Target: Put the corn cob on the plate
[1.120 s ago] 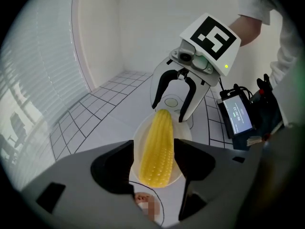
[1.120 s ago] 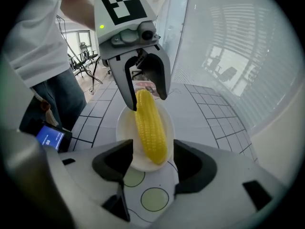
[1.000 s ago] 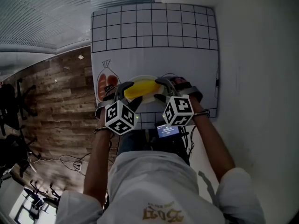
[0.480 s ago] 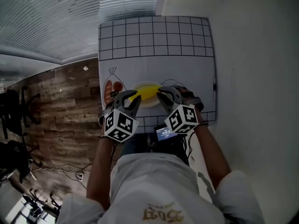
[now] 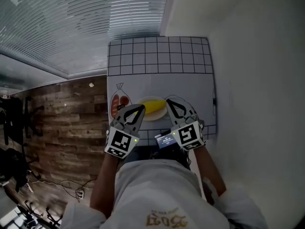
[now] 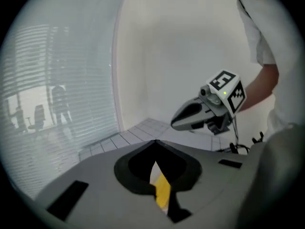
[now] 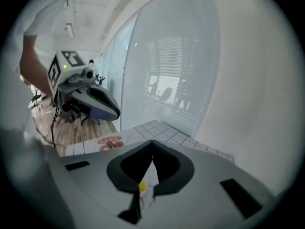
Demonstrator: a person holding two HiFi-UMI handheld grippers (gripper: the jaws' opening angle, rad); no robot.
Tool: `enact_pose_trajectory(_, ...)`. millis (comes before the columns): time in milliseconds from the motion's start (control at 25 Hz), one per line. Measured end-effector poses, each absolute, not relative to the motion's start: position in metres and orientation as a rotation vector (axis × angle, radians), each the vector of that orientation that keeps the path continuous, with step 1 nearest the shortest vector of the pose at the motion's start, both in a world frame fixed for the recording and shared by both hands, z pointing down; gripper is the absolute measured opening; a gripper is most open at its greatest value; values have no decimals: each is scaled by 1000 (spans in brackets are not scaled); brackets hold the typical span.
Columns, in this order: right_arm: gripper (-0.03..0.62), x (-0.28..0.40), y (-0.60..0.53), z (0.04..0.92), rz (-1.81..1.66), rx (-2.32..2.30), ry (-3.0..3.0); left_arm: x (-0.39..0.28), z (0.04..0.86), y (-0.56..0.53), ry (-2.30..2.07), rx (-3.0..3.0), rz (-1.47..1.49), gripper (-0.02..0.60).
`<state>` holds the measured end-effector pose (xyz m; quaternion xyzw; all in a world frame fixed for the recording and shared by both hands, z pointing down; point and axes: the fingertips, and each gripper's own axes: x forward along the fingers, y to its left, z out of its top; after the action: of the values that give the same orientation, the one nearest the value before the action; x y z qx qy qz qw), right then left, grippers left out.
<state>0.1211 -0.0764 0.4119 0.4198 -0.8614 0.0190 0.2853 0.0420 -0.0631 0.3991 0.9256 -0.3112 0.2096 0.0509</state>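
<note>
A yellow corn cob (image 5: 153,105) lies on a white plate (image 5: 155,117) near the front of the white gridded table. My left gripper (image 5: 140,109) hangs above the plate's left edge. My right gripper (image 5: 170,102) hangs above its right edge. Both have just been closing and now stand shut, with nothing between their jaws. In the left gripper view a strip of the corn cob (image 6: 163,192) shows below the closed left gripper (image 6: 155,142), and the right gripper (image 6: 177,123) floats beyond. The right gripper view shows the right gripper (image 7: 152,142) closed, with a speck of corn cob (image 7: 142,186) beneath.
A clear packet of red-brown food (image 5: 119,104) lies left of the plate. A small lit screen (image 5: 164,139) sits at the table's near edge between my hands. A white wall runs along the right, window blinds (image 5: 86,27) stand behind, and wood floor (image 5: 66,128) lies to the left.
Both grippers have lifted up off the corn cob and their jaws have gone from wide open to shut. The corn cob stays on the plate.
</note>
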Motion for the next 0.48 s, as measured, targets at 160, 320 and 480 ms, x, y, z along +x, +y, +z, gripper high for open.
enact_pose_trajectory(160, 8, 136, -80, 363, 386, 1414, -2570, 17, 353, -81, -1227, 2707, 295, 8)
enact_pose_trajectory(320, 8, 148, -79, 339, 395, 1542, -2610, 1, 334, -84, -1313, 2657, 187, 8)
enact_pose_trajectory(480, 8, 156, -82, 328, 321, 1599, -2582, -10, 315, -91, -1405, 2639, 84, 8)
